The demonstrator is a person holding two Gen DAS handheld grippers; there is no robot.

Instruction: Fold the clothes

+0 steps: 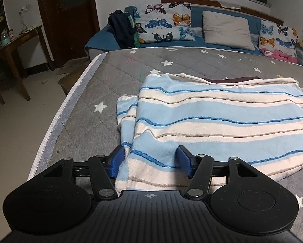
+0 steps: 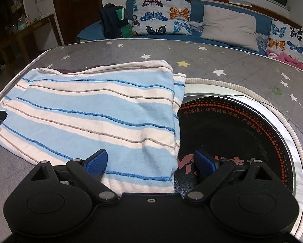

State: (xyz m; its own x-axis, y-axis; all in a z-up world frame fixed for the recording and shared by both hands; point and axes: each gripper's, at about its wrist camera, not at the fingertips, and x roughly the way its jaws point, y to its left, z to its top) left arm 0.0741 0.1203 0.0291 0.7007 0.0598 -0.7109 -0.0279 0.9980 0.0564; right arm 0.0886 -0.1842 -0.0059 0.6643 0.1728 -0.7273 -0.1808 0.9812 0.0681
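The left hand-held gripper (image 1: 151,158) has its jaws apart, straddling the near left corner of the folded striped garment (image 1: 222,121). The right hand-held gripper (image 2: 151,162), jaws likewise apart, straddles its near right corner. The garment lies on the star-patterned table (image 2: 242,64), partly overlapping the built-in round cooktop (image 2: 232,129). Butterfly pillows (image 1: 163,22) sit beyond.

Dim indoor light falls evenly with soft shadows; both fisheye views bend and darken at corners, mostly sharp.
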